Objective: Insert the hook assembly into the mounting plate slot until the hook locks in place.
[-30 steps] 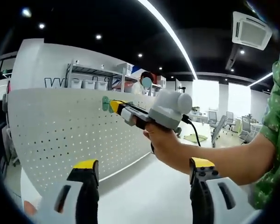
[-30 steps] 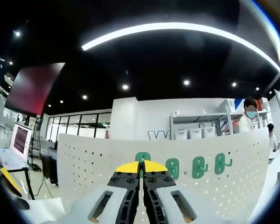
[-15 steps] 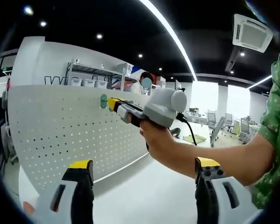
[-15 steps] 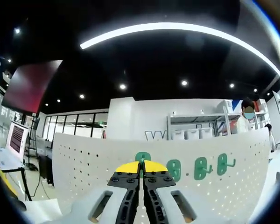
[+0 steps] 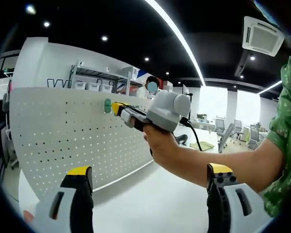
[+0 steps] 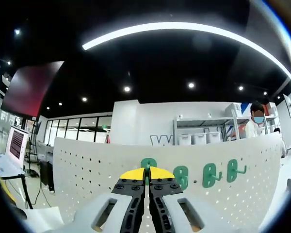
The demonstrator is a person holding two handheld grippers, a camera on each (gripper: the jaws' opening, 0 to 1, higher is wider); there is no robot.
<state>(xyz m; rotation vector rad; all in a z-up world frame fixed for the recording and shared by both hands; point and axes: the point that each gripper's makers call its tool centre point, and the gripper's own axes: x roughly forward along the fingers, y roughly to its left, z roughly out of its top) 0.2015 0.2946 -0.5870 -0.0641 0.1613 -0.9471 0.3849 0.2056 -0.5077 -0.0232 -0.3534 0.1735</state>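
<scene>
A white perforated mounting plate (image 5: 63, 131) stands upright on the left of the left gripper view. A person's hand holds my right gripper (image 5: 117, 108) with its yellow tips against the plate's upper edge, at a green hook (image 5: 107, 105). In the right gripper view my right gripper (image 6: 146, 172) is shut on that green hook (image 6: 146, 163), which sits against the plate (image 6: 87, 165). Three more green hooks (image 6: 211, 174) hang on the plate to its right. My left gripper (image 5: 150, 170) is open and holds nothing, below the plate and the arm.
A white tabletop (image 5: 150, 204) runs under the plate. The person's forearm (image 5: 223, 162) and green sleeve (image 5: 286, 141) cross the right of the left gripper view. Behind the plate stand shelves with white bins (image 6: 199, 138) and another person (image 6: 257, 126).
My left gripper's jaws have spread a little wider. The right gripper has stayed shut on the hook against the plate, shifting only slightly.
</scene>
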